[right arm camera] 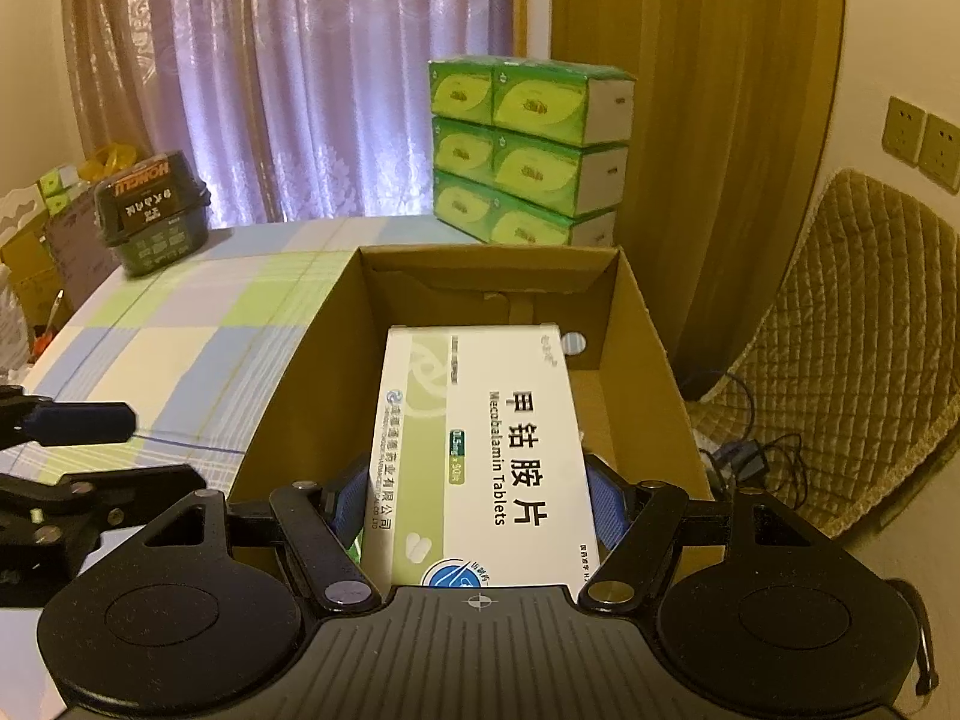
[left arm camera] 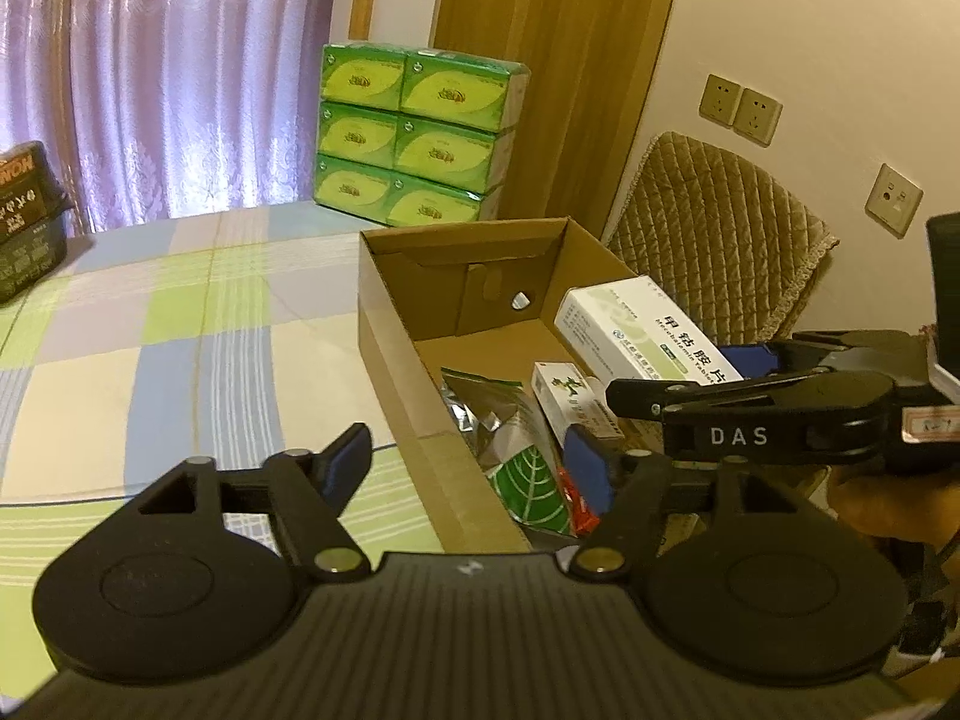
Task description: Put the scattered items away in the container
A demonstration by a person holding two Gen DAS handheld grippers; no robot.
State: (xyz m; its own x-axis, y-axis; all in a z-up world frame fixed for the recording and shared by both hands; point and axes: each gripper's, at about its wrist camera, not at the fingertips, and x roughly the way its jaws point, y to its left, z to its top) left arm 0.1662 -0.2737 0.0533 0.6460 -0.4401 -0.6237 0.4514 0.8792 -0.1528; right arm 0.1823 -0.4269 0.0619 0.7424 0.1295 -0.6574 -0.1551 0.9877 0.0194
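Your checked surface (left arm camera: 180,324) carries the open cardboard box (right arm camera: 300,384); above it your right claw (right arm camera: 480,501) pinches the white "Mecobalamin Tablets" carton (right arm camera: 480,450), while your left claw (left arm camera: 468,462), marked "DAS" nearby, hangs spread and empty at the box's near wall

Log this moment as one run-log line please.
right gripper: shut on pill box, over carton | left gripper: open, empty, at carton rim | carton holds packets

Right gripper (right arm camera: 480,498) clamps a tablet box (right arm camera: 480,450), seemingly above the carton (right arm camera: 654,348).
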